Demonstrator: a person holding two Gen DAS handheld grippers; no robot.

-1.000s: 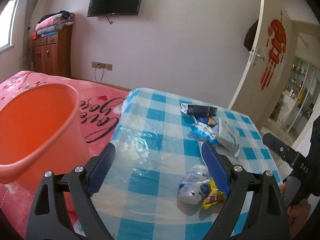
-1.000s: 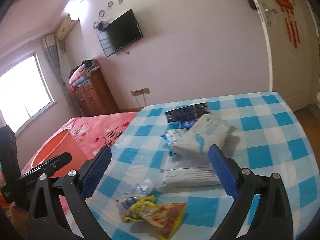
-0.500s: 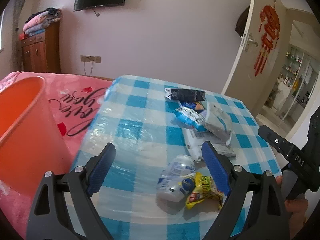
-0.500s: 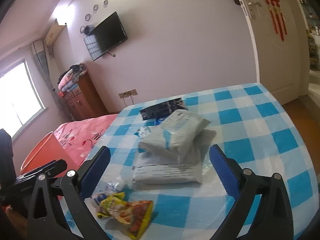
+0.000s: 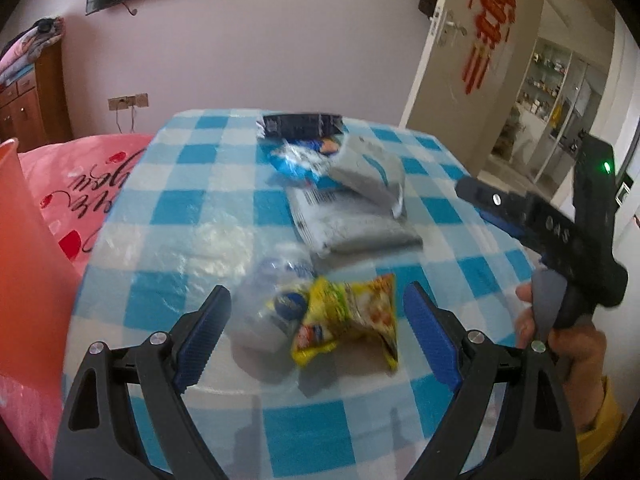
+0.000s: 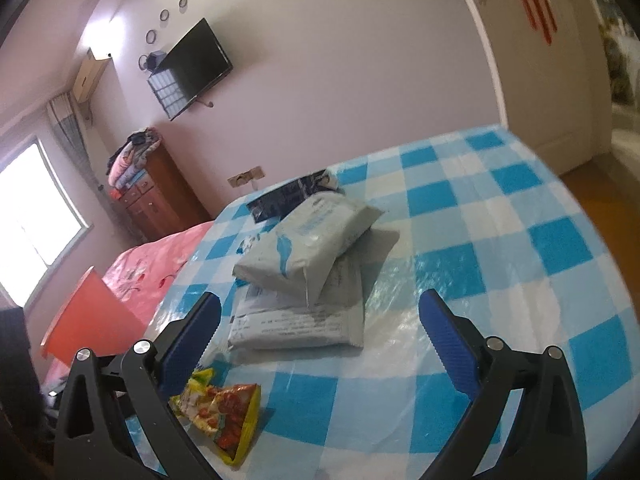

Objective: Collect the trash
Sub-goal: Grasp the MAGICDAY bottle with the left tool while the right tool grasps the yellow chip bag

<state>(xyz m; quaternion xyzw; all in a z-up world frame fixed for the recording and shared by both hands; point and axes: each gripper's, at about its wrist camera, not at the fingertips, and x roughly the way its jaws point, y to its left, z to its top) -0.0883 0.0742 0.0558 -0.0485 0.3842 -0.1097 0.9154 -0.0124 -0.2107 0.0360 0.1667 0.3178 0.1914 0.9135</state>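
Trash on checked tablecloth: clear bottle and yellow snack wrapper (touching) between spread jaws of left gripper, unpinched. Right gripper jaws spread, grey packets at 12 o'clock, untouched. Orange bin at 9 o'clock.

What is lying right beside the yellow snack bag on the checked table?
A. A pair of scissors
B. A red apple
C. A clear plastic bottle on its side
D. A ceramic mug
C: in the left wrist view a clear plastic bottle lies on its side against the yellow snack bag on the checked table; nothing like an apple, scissors or a mug shows.
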